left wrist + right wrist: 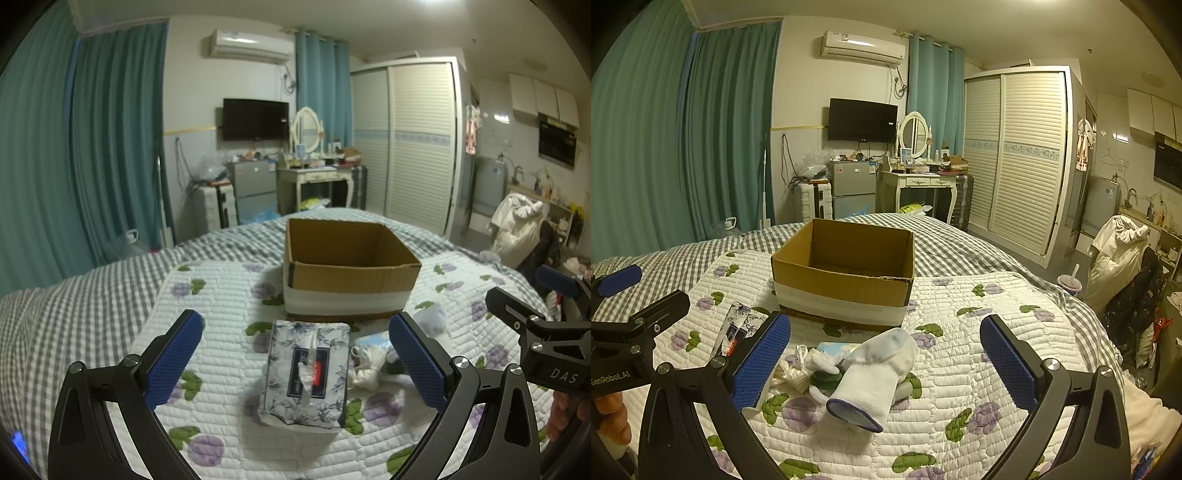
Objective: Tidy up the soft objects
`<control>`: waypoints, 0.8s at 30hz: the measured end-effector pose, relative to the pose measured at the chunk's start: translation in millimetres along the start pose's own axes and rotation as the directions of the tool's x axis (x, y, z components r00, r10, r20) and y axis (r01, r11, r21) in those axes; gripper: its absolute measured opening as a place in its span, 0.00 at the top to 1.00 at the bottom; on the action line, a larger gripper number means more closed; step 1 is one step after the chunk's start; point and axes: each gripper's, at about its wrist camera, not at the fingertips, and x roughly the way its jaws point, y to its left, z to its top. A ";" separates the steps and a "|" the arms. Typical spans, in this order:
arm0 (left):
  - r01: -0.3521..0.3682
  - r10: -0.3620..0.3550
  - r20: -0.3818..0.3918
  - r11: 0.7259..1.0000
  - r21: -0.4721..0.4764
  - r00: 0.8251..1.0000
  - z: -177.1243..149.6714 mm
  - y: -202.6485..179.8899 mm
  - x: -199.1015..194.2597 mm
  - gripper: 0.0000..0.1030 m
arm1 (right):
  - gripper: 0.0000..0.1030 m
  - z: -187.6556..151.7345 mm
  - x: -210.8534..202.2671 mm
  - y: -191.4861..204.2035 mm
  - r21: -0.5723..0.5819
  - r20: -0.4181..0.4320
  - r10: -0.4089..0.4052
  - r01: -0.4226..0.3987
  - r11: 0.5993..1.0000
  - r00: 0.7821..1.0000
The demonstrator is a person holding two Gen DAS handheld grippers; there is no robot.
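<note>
1. The cardboard box [351, 269] sits open-topped on the flowered quilt [221, 295], towards the far side of the bed; from here it looks empty, so I take it as the place the soft things are meant to go, and none has gone in yet.

2. The left gripper [295, 363] hangs low over the quilt with its blue pads spread wide apart and nothing between them but air; the floral tissue pack [306, 373] lies flat right below the gap, its long side running away towards the box; that lining-up reads to me as a set-up for closing on the pack's two long sides.

3. The right gripper [886, 363] is likewise wide open and empty; the white sock [873, 373] lies between and just beyond its pads, cuff end nearest the camera, toe end pointing at the box.

4. The sock rests on a small heap; beside it, touching, are a smaller bundle of white cloth [809, 365], something dark green [823, 380] and a pale blue flat item [833, 349]; what these last two are I cannot tell.

5. The heap and the pack lie just in front of the box, near its taped lower wall, so each lift should be short; my guess is that the limp sock will sag and may drag its neighbours if pinched too low.

6. A hand [613, 417] shows at the left edge of the right wrist view, gripping the other tool's handle.
</note>
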 end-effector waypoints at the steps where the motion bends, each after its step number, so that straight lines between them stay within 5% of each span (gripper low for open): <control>1: 0.000 0.000 0.000 1.000 0.001 1.000 -0.4 0.1 0.1 0.00 | 0.00 0.0 0.0 0.0 0.000 0.000 0.000 0.000 1.000 1.000; 24: 0.001 -0.001 -0.001 1.000 0.000 1.000 -1.5 0.6 -1.8 0.00 | 0.00 -1.9 -0.1 1.2 -0.001 0.000 0.001 -0.001 1.000 1.000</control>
